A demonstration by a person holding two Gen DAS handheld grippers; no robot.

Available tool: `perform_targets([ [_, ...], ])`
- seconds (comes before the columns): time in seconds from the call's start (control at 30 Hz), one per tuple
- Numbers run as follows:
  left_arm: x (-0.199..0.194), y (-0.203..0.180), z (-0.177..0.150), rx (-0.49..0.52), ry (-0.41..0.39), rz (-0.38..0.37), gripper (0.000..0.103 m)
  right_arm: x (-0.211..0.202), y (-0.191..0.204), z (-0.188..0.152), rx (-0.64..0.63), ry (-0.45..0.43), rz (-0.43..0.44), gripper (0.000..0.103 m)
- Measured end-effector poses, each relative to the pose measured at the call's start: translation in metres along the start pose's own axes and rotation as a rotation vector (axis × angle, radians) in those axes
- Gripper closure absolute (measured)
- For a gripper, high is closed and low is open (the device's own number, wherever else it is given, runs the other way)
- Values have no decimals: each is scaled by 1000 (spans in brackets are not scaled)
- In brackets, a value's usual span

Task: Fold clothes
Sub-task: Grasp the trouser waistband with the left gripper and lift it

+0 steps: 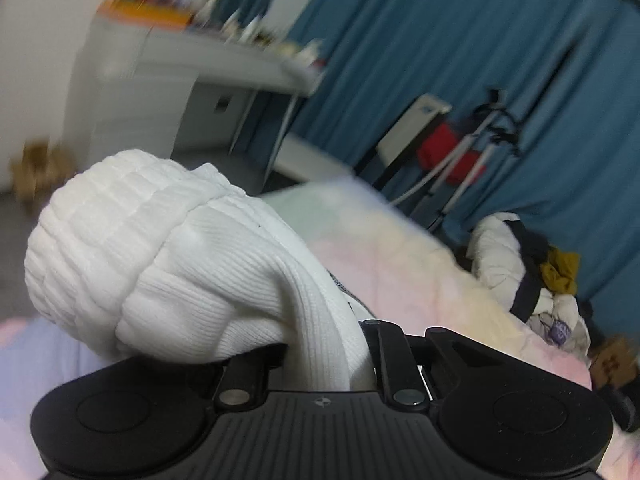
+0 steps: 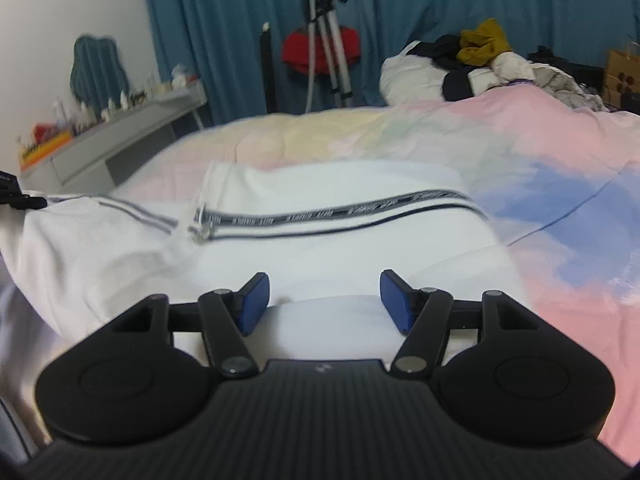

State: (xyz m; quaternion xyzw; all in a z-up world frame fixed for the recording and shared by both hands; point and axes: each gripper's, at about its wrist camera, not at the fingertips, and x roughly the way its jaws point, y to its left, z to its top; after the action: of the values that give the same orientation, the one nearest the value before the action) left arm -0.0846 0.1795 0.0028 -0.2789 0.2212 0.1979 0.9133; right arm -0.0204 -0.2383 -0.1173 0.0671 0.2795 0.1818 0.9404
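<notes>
A white garment [image 2: 320, 236] with a black-and-white striped band and a zip lies spread on the bed. In the left wrist view its ribbed white cuff [image 1: 132, 248] bulges up and out of my left gripper [image 1: 320, 354], which is shut on the cloth; the fabric hides the pads. That end of the garment is raised off the bed. My right gripper [image 2: 324, 300] hovers low over the near part of the garment. Its blue pads [image 2: 252, 300] stand wide apart with nothing between them.
The bed's pastel pink, blue and yellow cover [image 2: 560, 168] fills the foreground. A pile of other clothes [image 2: 472, 60] sits at its far end. A grey desk [image 2: 120, 136] stands left. Blue curtains [image 2: 440, 0], a tripod [image 2: 332, 40] and a paper bag [image 2: 620, 72] lie beyond.
</notes>
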Motion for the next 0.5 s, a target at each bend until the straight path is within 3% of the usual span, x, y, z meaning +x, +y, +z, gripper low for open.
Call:
perform_targets([
  [0.23,-43,-126,-25,222,-176,-114,87,-26,-37,10,152,-44,-81,39],
  [0.5,-56,-277,-125,508,-251,-267,87,-54,-83,18,314,-121,-168,39],
])
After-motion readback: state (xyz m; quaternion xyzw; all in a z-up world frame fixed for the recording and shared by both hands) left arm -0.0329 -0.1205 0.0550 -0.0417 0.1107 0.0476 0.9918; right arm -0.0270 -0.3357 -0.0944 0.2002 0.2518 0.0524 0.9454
